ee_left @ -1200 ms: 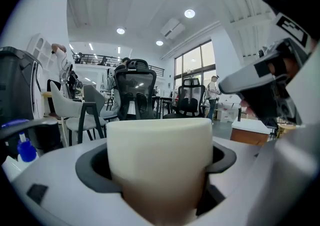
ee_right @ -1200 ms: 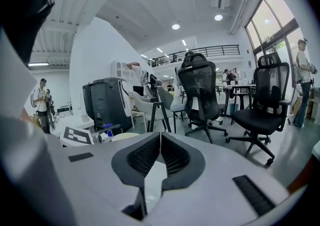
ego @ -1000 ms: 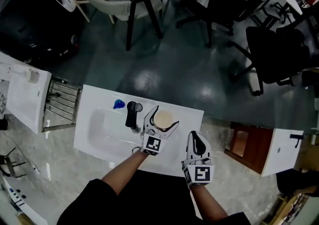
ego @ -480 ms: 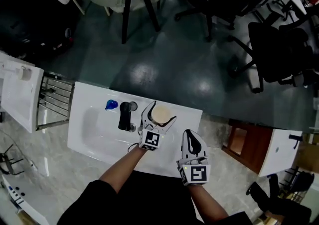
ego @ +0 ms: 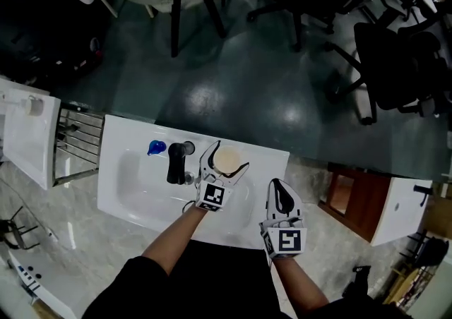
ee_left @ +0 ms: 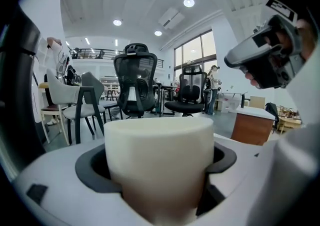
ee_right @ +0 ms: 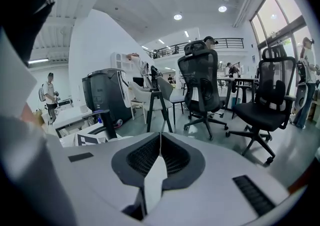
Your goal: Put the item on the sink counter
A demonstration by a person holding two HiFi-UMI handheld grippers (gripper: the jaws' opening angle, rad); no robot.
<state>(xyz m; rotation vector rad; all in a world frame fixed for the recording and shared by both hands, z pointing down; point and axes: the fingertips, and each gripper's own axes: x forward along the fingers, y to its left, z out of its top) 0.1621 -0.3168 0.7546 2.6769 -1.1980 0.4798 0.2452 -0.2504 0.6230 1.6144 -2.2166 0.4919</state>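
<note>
A cream cup sits between the jaws of my left gripper, which is shut on it, over the back right part of the white sink counter. In the left gripper view the cup fills the gap between the dark pads, upright. Whether its base touches the counter is hidden. My right gripper hovers over the counter's front right corner, shut with nothing in it; in the right gripper view its jaws meet.
A black faucet and a small blue item stand at the back rim beside the basin, left of the cup. A white unit with a metal rack lies left, a brown cabinet right, office chairs beyond.
Both grippers have sunk a little toward the counter. The cup stays in the left jaws, and the right gripper has drifted slightly right.
</note>
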